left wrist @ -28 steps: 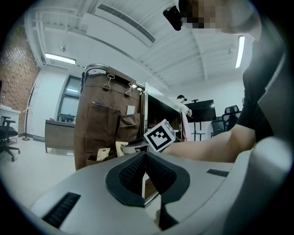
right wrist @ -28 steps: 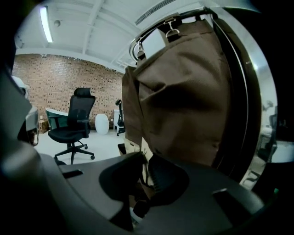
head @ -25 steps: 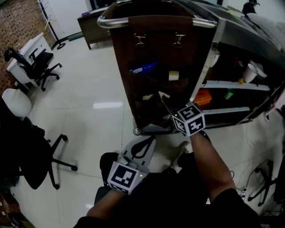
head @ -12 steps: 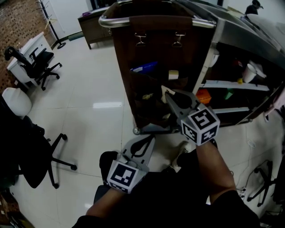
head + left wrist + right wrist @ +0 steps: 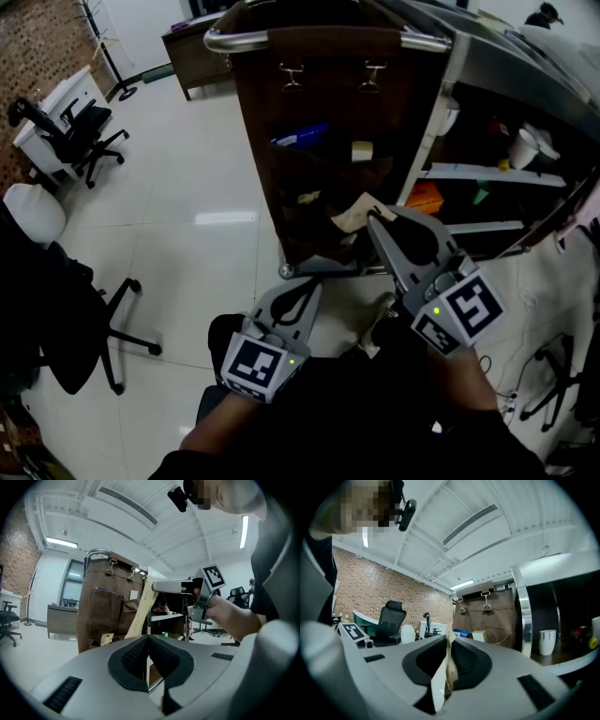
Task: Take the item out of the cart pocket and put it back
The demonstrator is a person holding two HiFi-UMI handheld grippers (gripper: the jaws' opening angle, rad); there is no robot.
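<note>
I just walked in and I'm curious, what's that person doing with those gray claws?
A person has a claw in each hand. The right claw pinches a paper packet, and its jaws have just been closing tighter on it. It is held in front of the brown pockets on the cart. The left claw hangs low, shut and empty.

Grey left claw (image 5: 308,285), grey right claw (image 5: 374,217), marker cubes (image 5: 255,367)
</note>
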